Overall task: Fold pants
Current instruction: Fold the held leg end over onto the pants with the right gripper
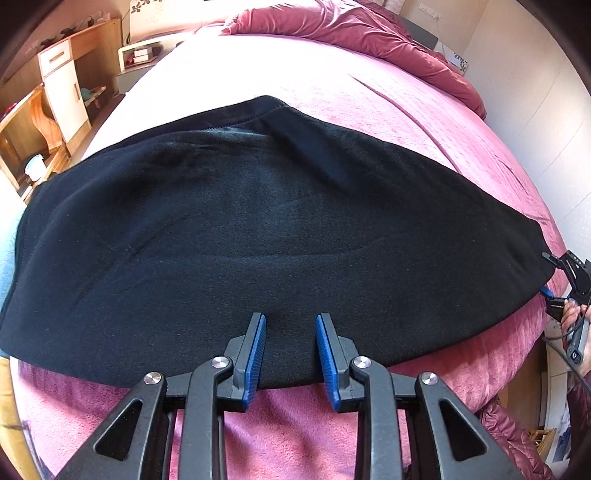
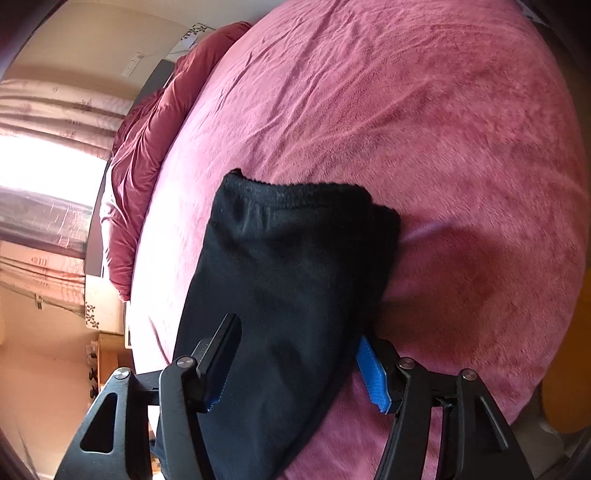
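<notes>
While the left gripper (image 1: 290,330) hung with its jaws parted over the near edge of the black pants (image 1: 258,229), gripping nothing, its wrist view took in the whole garment spread flat and wide across the pink bedspread (image 1: 424,122). Only that view showed the wooden desk (image 1: 55,74) beside the bed, the bunched maroon duvet (image 1: 369,33) at the head, and the right gripper (image 1: 550,275) at the garment's far right end, a hand (image 1: 572,314) behind it. From the right wrist came a closer look: one end of the pants (image 2: 288,277) ran between the two fingers of the right gripper (image 2: 295,339), which stood wide apart on either side of the cloth, released rather than pinching it. That view alone showed the bright window with striped curtains (image 2: 55,107). Counted: one pair of pants, two grippers, each with two blue pads (image 1: 256,354), one duvet (image 2: 147,147).
</notes>
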